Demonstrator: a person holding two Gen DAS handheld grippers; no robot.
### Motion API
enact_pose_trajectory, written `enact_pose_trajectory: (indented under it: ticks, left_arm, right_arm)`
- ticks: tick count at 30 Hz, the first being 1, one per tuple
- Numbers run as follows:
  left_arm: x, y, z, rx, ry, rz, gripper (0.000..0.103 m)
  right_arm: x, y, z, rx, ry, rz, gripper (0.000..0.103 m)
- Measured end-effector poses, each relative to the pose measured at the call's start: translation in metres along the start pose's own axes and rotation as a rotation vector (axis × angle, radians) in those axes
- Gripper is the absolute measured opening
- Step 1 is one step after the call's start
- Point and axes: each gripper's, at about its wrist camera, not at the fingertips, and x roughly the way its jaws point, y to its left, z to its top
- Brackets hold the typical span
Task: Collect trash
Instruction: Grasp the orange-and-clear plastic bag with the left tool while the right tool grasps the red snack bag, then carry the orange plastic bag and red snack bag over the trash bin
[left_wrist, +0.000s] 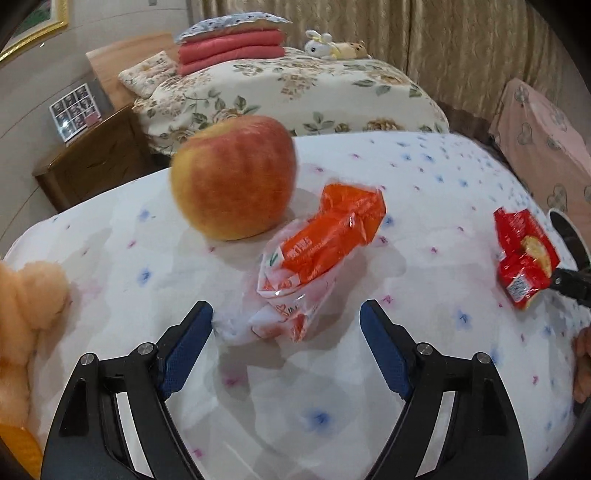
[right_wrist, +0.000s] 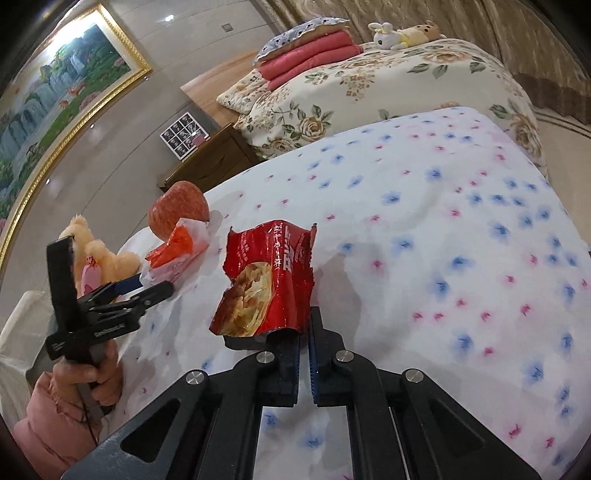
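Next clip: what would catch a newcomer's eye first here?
The big apple on the flowered sheet, with an orange wrapper lying just in front of it between the open left gripper jaws. Further right, the right gripper is shut on a torn red wrapper.

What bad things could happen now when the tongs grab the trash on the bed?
1. The left tongs are open around the orange wrapper. The apple sits close behind it, so a push forward might roll it.
2. The right tongs pinch only the bottom edge of the red wrapper, so it might slip out.
3. The orange wrapper is crinkly and lies on the soft bedsheet; the tongs might catch the cloth too.
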Motion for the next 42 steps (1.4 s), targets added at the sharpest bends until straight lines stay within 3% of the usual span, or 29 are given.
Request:
enact_pose_trajectory:
  ticks: [2,8,20,30,42]
  left_arm:
    - [0.003,-0.004,-0.001,0.013,0.014,0.007,0.053]
    - [-0.004,-0.006,-0.003,-0.044,0.018,-0.035,0.034]
    - [-0.043,-0.071,-0.030,-0.147,-0.016,-0.114,0.018]
    - [-0.061,-0.126,-0.043,-0.192,-0.031,-0.169,0.017]
    - [-0.074,-0.181,-0.048,-0.131,-0.035,-0.199,0.017]
  right_arm:
    - [-0.002,-0.003,0.000,0.013,-0.005,0.003,0.004]
    - [-0.008,-0.005,-0.003,0.015,-0.020,0.010,0.004]
    - [-0.046,-0.030,-0.016,0.039,-0.050,-0.005,0.004]
    - [-0.080,-0.060,-0.027,0.069,-0.081,-0.038,0.004]
    - [-0.119,-0.090,-0.041,0.119,-0.128,-0.064,0.004]
